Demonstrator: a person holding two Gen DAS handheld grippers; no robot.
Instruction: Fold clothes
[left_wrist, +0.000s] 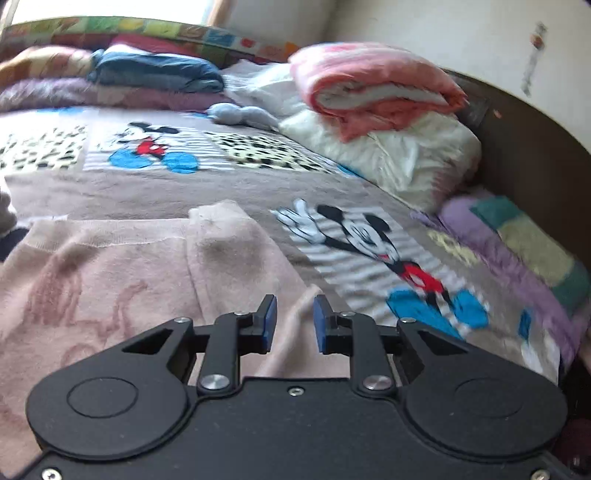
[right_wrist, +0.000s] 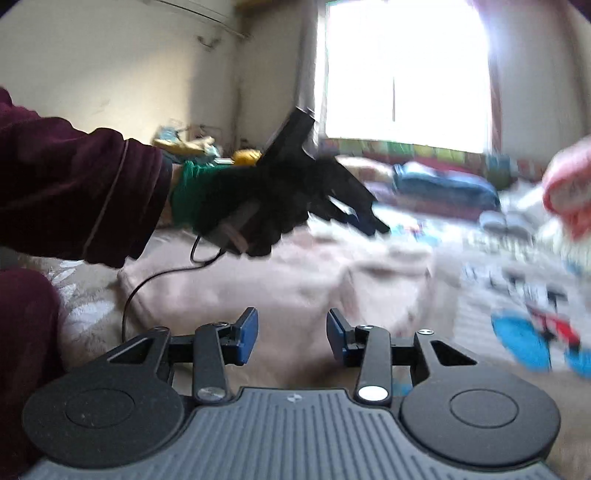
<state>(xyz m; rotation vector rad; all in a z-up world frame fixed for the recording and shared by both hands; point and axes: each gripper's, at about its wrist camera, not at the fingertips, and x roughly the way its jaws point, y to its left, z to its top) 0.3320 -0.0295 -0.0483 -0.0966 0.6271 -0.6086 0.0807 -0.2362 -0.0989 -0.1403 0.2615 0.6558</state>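
Observation:
A pale pink garment (left_wrist: 110, 277) lies spread on a bed, one folded flap (left_wrist: 229, 240) lying over its right part. My left gripper (left_wrist: 295, 306) hovers over the garment's near right edge. Its blue pads (left_wrist: 269, 325) stand a narrow gap apart, open, with nothing between them. In the right wrist view the same garment (right_wrist: 295, 280) lies ahead of my right gripper (right_wrist: 291, 325), which is open and empty above the cloth. A gloved hand (right_wrist: 236, 206) in a dark red sleeve holds the left gripper (right_wrist: 369, 221), blurred, over the garment's far side.
The bed is covered by a grey cartoon-mouse blanket (left_wrist: 221, 184). A folded pink-orange blanket (left_wrist: 376, 85) sits on a white pillow (left_wrist: 406, 155) by the dark headboard (left_wrist: 535, 147). Blue and purple folded clothes (left_wrist: 155, 74) are stacked at the back. A bright window (right_wrist: 406, 74) faces the right camera.

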